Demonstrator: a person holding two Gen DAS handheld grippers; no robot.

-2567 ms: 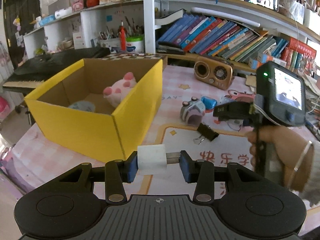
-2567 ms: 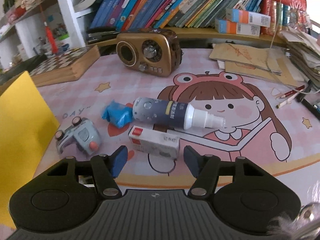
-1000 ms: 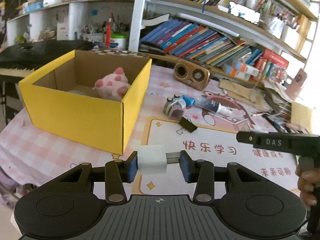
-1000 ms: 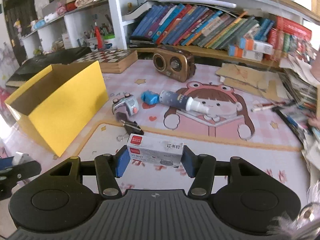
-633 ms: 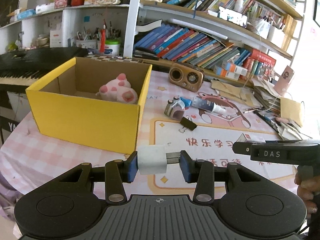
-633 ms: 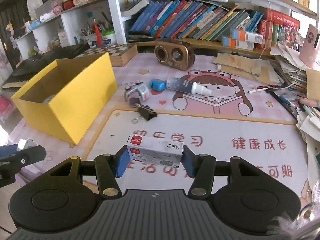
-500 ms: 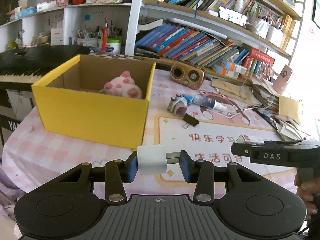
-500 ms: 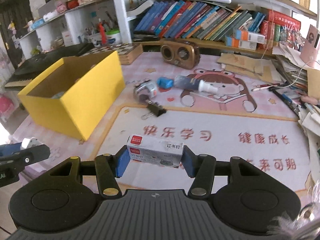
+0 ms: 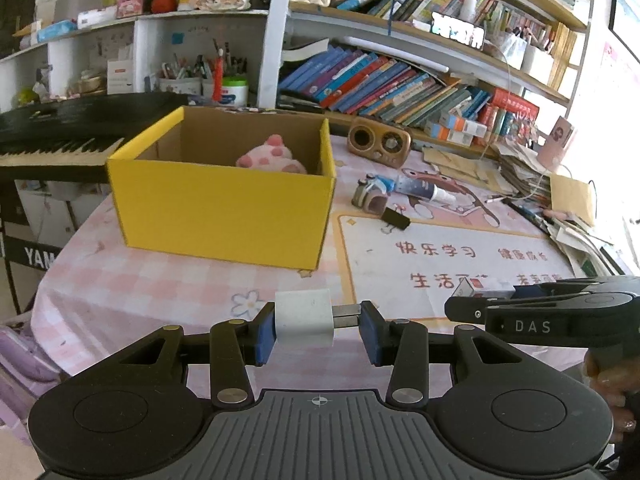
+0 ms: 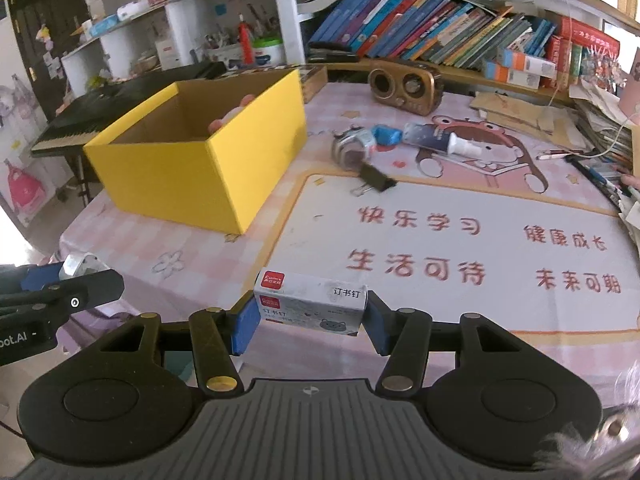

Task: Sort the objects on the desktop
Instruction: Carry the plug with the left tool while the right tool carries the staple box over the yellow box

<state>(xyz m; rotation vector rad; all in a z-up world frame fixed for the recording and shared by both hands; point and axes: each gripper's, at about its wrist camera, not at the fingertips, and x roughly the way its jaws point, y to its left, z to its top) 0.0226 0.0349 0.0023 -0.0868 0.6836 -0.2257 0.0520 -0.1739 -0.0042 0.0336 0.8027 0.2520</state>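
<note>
My left gripper (image 9: pixel 318 326) is shut on a white charger plug (image 9: pixel 304 318), whose metal prongs press the right pad. My right gripper (image 10: pixel 310 318) is shut on a small grey staple box (image 10: pixel 311 304) with a red label; that box (image 9: pixel 484 287) also shows at the right of the left wrist view, in the right gripper (image 9: pixel 480 300). Both grippers hang over the near edge of the pink table (image 10: pixel 192 252). The open yellow cardboard box (image 9: pixel 224 200) stands at the back left with a pink plush toy (image 9: pixel 272 158) inside.
On the cartoon mat lie a black binder clip (image 10: pixel 374 180), a grey toy car (image 10: pixel 354 148), a blue wad (image 10: pixel 388 134) and a dark spray bottle (image 10: pixel 440 138). A brown radio (image 10: pixel 406 86) stands behind them. Bookshelves line the back, a keyboard (image 9: pixel 72 128) is at left, papers pile at right.
Both grippers have drawn back from the table towards its near edge, each keeping its object; the yellow box and the clutter look smaller and farther away.
</note>
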